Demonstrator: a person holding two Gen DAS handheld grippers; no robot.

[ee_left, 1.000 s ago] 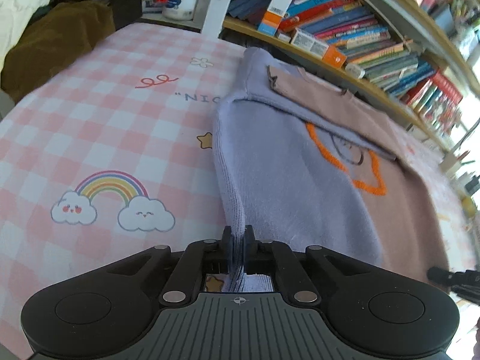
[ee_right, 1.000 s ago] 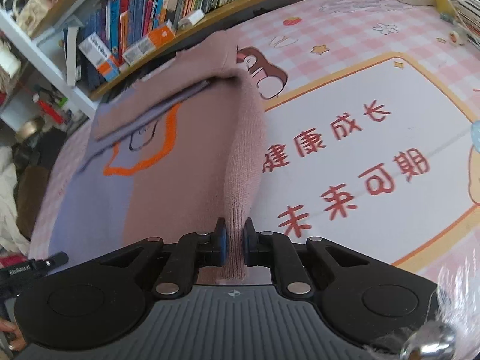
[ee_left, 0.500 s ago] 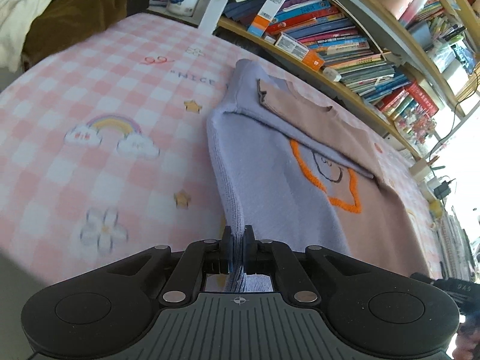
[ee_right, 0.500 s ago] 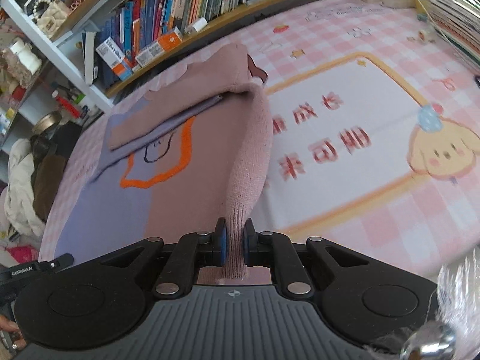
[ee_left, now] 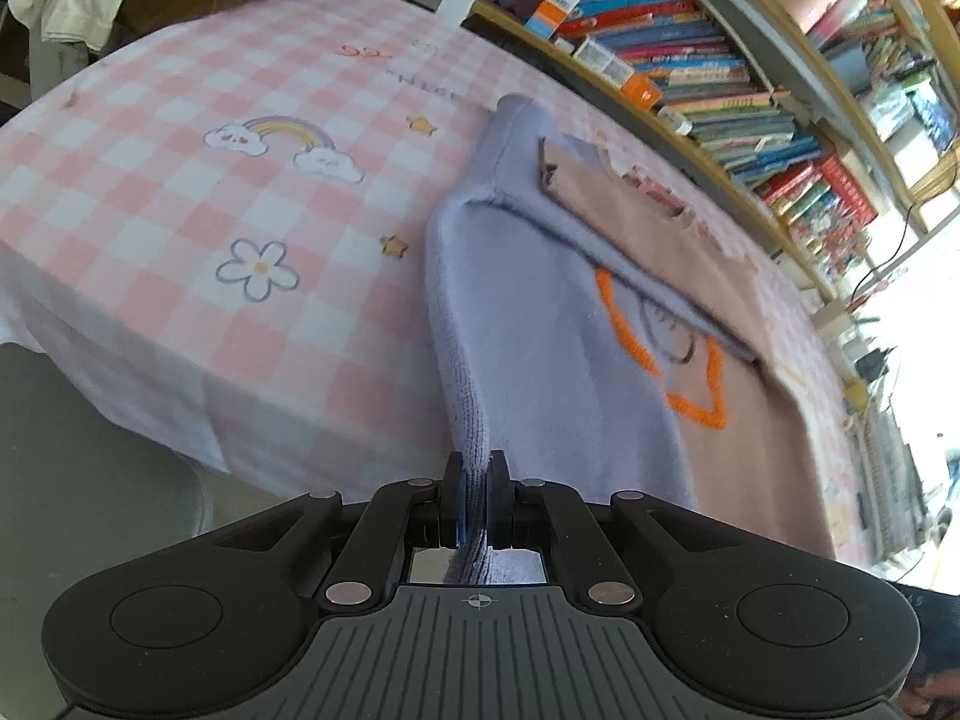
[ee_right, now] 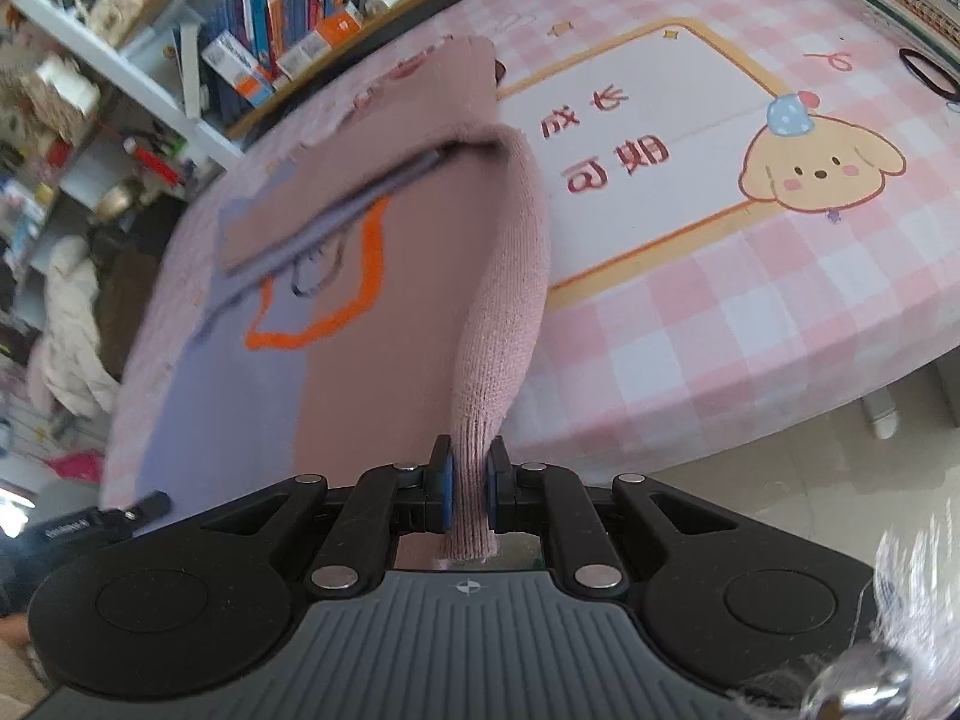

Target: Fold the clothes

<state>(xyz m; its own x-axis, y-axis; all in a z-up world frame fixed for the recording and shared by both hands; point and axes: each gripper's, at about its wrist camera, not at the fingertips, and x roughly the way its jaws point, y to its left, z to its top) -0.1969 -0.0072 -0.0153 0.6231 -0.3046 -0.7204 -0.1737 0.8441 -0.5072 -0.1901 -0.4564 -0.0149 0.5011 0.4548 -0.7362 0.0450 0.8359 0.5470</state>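
Both tools are clamped on the bottom hem of the sweater: my left tool (ee_left: 475, 501) pinches the lilac corner, my right tool (ee_right: 467, 495) pinches the pink corner, with knit squeezed tight between the fingers of each.

The sweater (ee_left: 558, 372) lies on the checked cloth (ee_left: 180, 192) covering the bench, sleeves already folded across the chest, collar toward the bookshelf (ee_left: 690, 60) at the far edge. Its lower part rises off the cloth into my two grips, drawn into a taut ridge on each side.

Compared with a second ago, both tools have pulled back toward the near edge of the bench. From the left tool I now see the cloth's near edge hanging down and the floor below it, where before only the rainbow print (ee_left: 282, 138) was in front of me. From the right tool the puppy print (ee_right: 822, 168) and the near right corner of the bench have come into sight. The sweater has slid and stretched with me.

I judge this as smoothing the body flat before the hem gets carried up and over toward the collar. The fold across the middle is not yet made.
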